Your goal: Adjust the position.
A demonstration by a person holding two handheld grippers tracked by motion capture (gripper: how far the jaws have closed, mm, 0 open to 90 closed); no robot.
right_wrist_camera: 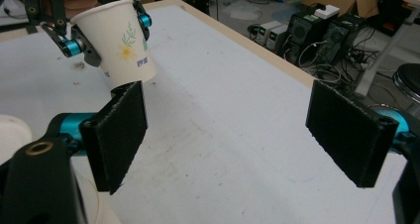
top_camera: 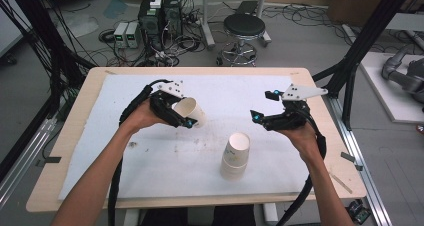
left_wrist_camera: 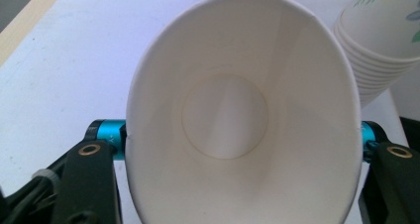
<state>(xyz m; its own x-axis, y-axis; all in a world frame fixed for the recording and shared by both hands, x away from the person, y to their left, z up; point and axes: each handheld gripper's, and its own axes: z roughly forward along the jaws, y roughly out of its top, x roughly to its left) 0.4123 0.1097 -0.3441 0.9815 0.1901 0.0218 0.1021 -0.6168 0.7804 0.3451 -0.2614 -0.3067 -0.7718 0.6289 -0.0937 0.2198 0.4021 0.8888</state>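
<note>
One paper cup (top_camera: 189, 112) sits clamped in your left claw (top_camera: 181, 117), held off the bench (top_camera: 70, 151) at the upper left of centre in the high view, tilted with its mouth towards the upper left. In the left claw's own view the cup (left_wrist_camera: 237, 115) is squeezed into an oval between the two jaws, its open mouth facing the camera. From the right claw's view it appears at the upper left, showing a leaf-and-flower print on its side (right_wrist_camera: 124, 43). Your right claw (top_camera: 265, 106) hovers at the right of centre, its jaws spread wide with nothing between them. Just below and left of it, a stack of cups (top_camera: 235, 157) stands upright on the bench's white sheet (top_camera: 150, 166).
</note>
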